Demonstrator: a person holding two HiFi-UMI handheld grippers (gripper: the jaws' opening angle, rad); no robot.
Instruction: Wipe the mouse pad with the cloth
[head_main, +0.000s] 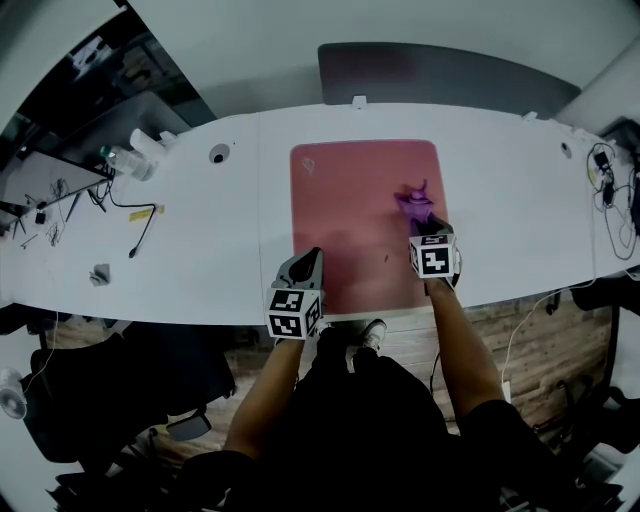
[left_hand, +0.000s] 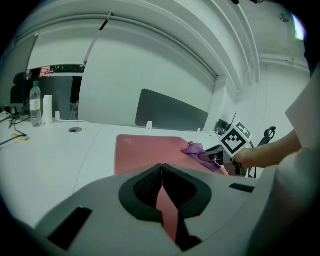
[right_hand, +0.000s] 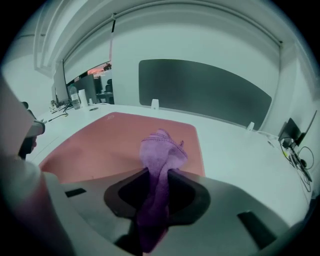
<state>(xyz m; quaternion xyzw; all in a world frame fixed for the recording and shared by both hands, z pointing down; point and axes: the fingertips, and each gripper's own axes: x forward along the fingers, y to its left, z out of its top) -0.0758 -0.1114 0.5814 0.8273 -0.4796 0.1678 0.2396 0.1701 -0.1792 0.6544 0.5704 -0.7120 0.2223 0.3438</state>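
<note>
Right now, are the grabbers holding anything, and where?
The right gripper pinches the purple cloth by a bunched-up part, a tuft poking out in front. The left gripper is shut on nothing.

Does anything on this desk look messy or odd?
Nothing looks spilled or broken. The purple cloth is bunched in the right gripper over the pink mouse pad, and loose cables trail at the left end of the desk.

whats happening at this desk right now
A person works two handheld grippers over a white desk. The right gripper is shut on a purple cloth, held at the right side of the pink mouse pad. The left gripper is shut and empty, at the pad's near edge.
</note>
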